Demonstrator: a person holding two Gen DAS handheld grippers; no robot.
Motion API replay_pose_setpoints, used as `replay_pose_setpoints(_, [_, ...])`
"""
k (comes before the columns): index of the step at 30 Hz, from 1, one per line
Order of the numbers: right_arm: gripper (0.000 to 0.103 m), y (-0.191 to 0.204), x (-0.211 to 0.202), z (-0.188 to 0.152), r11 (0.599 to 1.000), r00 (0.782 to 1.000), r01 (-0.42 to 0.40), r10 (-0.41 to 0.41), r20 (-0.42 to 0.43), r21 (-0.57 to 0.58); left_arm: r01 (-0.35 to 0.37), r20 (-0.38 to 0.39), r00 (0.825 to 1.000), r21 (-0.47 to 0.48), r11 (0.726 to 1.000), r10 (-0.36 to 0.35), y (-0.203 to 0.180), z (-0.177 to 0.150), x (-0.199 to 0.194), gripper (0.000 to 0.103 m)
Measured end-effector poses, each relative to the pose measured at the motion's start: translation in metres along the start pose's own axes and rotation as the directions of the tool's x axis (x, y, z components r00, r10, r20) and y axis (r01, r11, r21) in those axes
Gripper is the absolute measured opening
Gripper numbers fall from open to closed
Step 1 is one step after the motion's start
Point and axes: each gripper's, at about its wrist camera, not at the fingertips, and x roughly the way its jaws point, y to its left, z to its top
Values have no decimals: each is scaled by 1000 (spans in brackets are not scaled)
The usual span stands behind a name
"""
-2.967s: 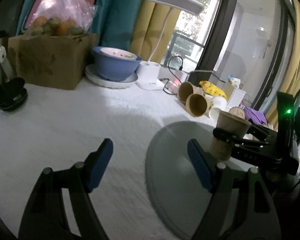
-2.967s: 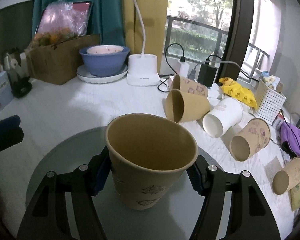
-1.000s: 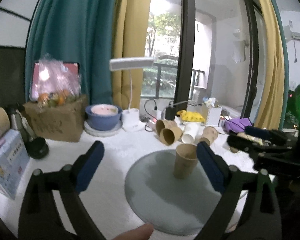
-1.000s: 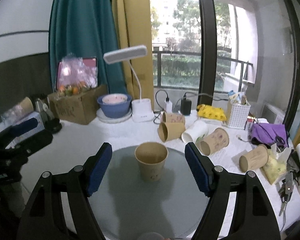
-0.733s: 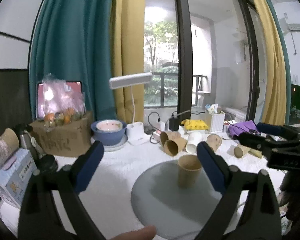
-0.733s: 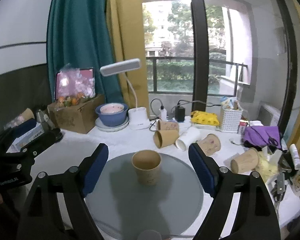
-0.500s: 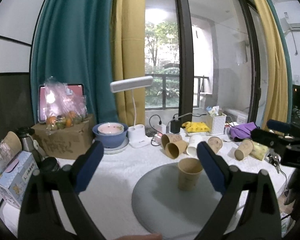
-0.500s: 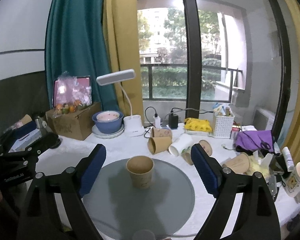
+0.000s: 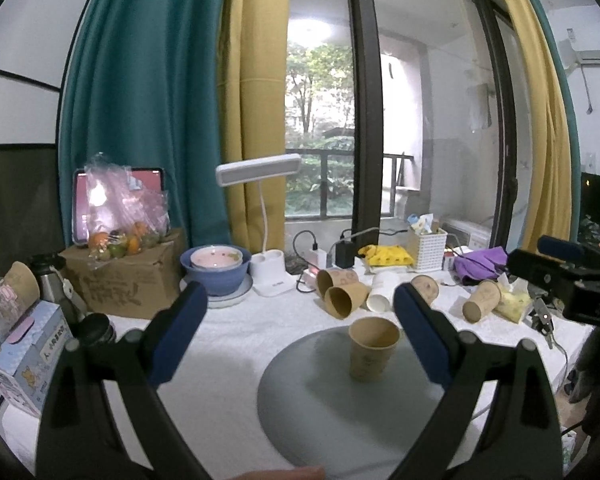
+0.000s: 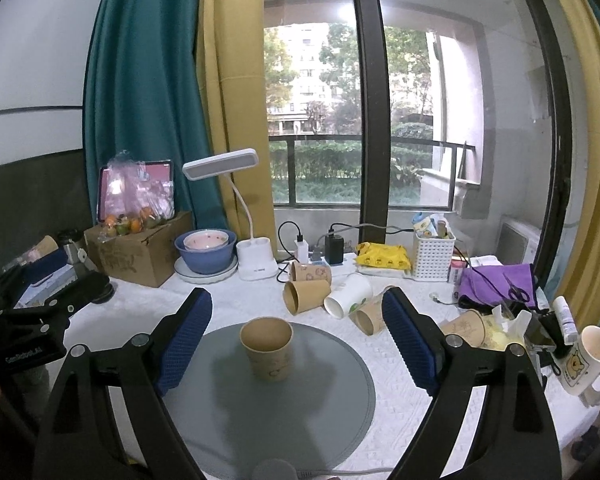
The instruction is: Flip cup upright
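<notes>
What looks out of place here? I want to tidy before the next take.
Several paper cups lie tipped on their sides behind the grey mat. Only the cup on the mat stands upright.

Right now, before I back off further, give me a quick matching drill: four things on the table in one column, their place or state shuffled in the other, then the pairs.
1. brown cup
2. white cup
3. blue bowl
4. mug

A. on a white plate beside the lamp
B. upright on the grey mat
C. lying on its side among brown cups
D. upright at the table's right edge

Pairs: 1-B, 2-C, 3-A, 4-D
</notes>
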Motion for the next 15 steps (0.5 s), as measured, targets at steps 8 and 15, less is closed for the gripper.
replay_pose_setpoints(8, [89,1,1,2,1000,1000,-7,7,-5,-2,12,-7,1000,3,1000,-12,0,1,0,95])
replay_pose_setpoints(15, [89,2,1,2,1000,1000,-9,9,-5,-1,15,-5,1000,4,1000,-15,0,2,-1,95])
